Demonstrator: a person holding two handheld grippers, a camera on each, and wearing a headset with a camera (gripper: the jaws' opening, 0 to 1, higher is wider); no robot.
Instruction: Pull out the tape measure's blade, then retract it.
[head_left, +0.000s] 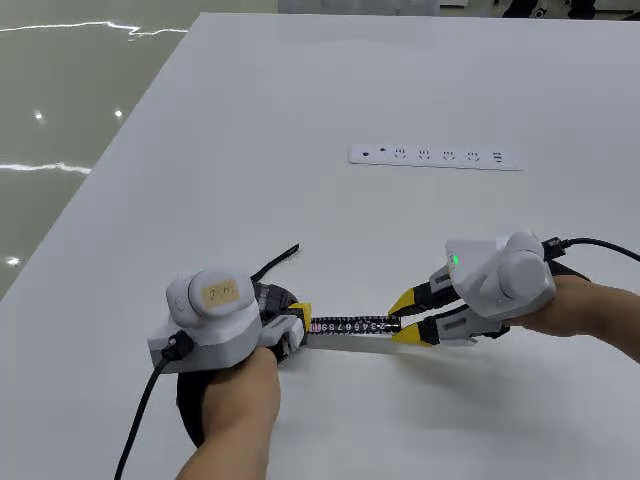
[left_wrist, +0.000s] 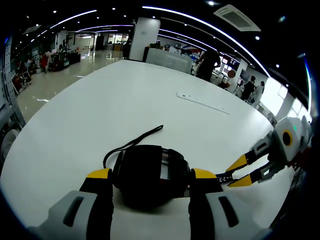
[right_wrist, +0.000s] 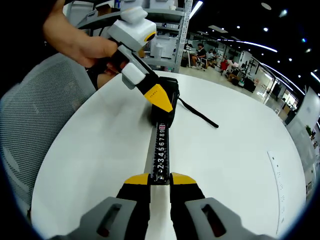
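White table (head_left: 300, 100), office hall. Left hand-held gripper (left_wrist: 150, 175) clamps black tape measure (left_wrist: 145, 162); right hand-held gripper (right_wrist: 160, 179) pinches numbered blade (right_wrist: 161, 145). Right gripper view adds grey mesh chair (right_wrist: 35, 125).

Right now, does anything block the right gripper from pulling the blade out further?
Nothing visible does: the table behind the right gripper is bare, and the power strip lies well aside from the blade.

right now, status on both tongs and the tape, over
Left tongs shut on tape measure case. Right tongs shut on blade, partly out, flat on table. Power strip well beyond, not in the way.
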